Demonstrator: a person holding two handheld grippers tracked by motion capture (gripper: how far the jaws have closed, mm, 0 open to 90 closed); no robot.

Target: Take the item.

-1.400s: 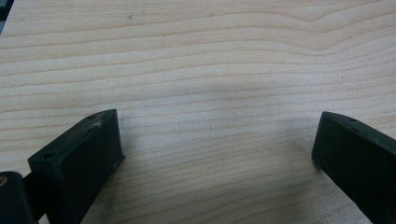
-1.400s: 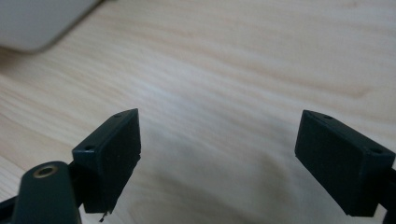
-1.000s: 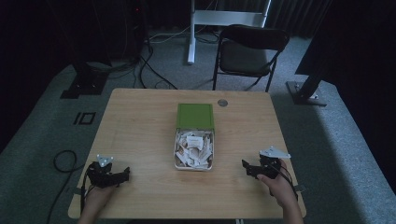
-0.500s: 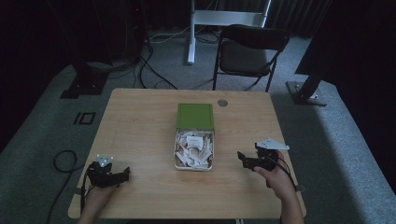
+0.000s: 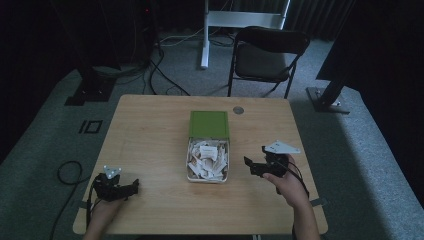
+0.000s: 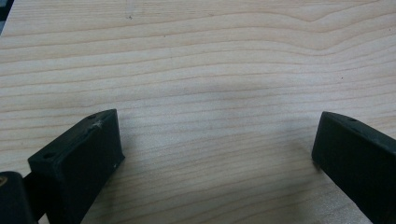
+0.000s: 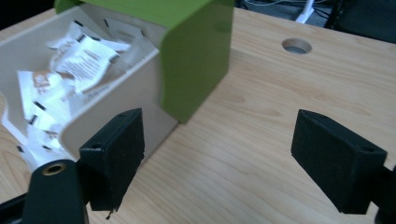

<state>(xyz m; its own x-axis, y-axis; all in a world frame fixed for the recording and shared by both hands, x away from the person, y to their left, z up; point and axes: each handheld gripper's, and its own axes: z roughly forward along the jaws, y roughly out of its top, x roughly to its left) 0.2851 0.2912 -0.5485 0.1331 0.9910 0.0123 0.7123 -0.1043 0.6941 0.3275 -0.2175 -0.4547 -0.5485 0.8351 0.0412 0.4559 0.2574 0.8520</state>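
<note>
Nearest the person, the left hand-held gripper (image 5: 131, 187) rests wide open and empty on the counter (image 5: 150, 135). Beyond, the right hand-held gripper (image 5: 248, 163), also agape and empty, approaches the white box (image 5: 207, 178) of paper packets (image 5: 207, 157); reaching in seemingly comes next.

A light wooden table (image 5: 150, 130) with a round cable hole (image 5: 238, 110) near its far edge is standing on grey carpet (image 5: 45, 145) that is filling the frame's sides in the high view. At the top centre, a black folding chair (image 5: 267, 57) is sitting behind the table beside a white stand leg (image 5: 206, 35), with black cables (image 5: 160, 70) trailing across the floor at the upper left. Dark curtains are closing off the dim room's upper edge and right side.
</note>
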